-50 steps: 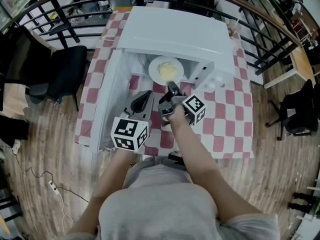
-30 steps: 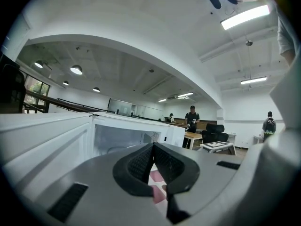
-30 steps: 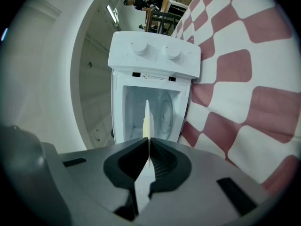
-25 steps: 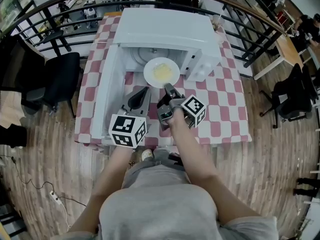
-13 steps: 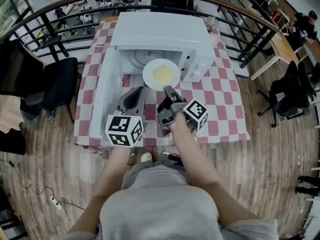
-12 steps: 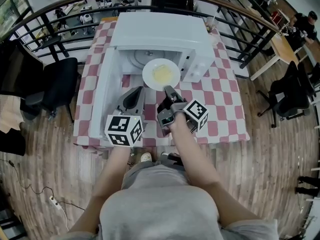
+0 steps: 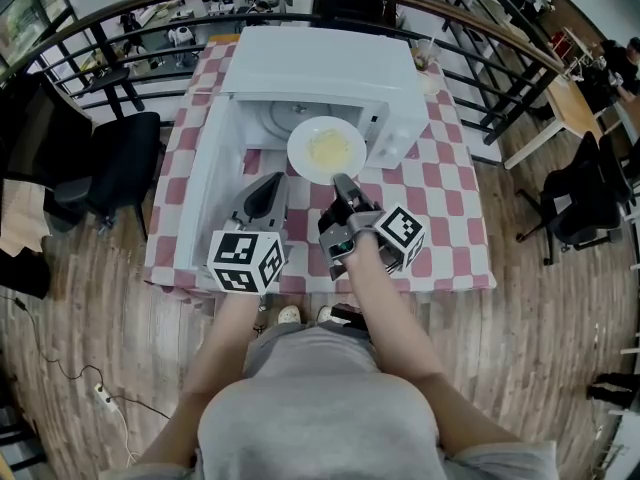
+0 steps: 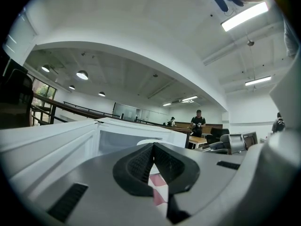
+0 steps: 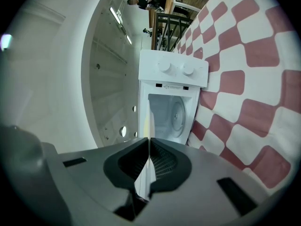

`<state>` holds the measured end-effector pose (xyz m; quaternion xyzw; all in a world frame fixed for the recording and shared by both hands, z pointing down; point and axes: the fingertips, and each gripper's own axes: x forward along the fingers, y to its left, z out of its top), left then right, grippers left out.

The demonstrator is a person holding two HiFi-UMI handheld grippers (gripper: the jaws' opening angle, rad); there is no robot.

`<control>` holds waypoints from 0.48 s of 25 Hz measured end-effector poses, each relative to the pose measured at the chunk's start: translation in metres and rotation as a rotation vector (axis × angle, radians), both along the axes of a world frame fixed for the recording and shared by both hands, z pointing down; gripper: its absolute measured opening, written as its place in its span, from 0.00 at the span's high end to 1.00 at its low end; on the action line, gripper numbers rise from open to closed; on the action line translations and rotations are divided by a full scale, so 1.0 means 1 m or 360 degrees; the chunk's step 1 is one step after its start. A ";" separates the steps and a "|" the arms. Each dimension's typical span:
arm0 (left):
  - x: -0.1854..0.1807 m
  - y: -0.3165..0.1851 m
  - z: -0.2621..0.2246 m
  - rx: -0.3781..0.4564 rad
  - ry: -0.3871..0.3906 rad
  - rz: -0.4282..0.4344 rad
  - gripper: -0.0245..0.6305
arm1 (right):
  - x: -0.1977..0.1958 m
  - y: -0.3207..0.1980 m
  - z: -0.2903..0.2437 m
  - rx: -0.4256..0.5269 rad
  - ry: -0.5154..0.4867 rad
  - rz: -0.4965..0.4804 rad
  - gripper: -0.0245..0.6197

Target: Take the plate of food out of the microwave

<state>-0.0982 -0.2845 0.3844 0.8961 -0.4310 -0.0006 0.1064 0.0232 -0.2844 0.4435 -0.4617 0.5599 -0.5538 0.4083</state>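
A white plate (image 7: pixel 325 150) with yellow food hangs at the mouth of the white microwave (image 7: pixel 320 63), whose door (image 7: pixel 205 193) stands swung open to the left. My right gripper (image 7: pixel 341 181) is shut on the plate's near rim. In the right gripper view the plate (image 9: pixel 146 126) shows edge-on, pinched at my right gripper (image 9: pixel 148 147), with the empty cavity and glass turntable (image 9: pixel 178 117) behind it. My left gripper (image 7: pixel 268 190) hovers beside the door, left of the plate, shut and holding nothing. Its pads meet at my left gripper (image 8: pixel 153 147).
The microwave sits on a red-and-white checked tablecloth (image 7: pixel 445 208). A black chair (image 7: pixel 120 163) stands on the wooden floor to the left. A curved black railing (image 7: pixel 480 38) runs behind the table. A person (image 8: pixel 198 121) stands far off at desks.
The right gripper has drawn the plate a little out of the microwave cavity toward me. The left gripper has stayed shut beside the door.
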 end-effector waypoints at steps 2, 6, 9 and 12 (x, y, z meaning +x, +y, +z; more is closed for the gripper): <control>-0.001 -0.001 -0.002 0.0007 0.0005 -0.0008 0.96 | 0.000 0.001 -0.003 0.0001 0.0014 -0.0008 0.91; -0.001 -0.001 -0.006 0.0014 0.0014 -0.0020 0.96 | 0.001 0.005 -0.009 0.0014 0.0040 -0.0006 0.91; 0.001 -0.001 -0.008 0.0014 0.0024 -0.0023 0.96 | 0.003 0.007 -0.013 0.0030 0.0035 0.0000 0.91; 0.005 -0.001 -0.011 0.0026 0.0023 -0.0015 0.96 | 0.002 0.008 -0.021 0.0055 0.0022 -0.0010 0.91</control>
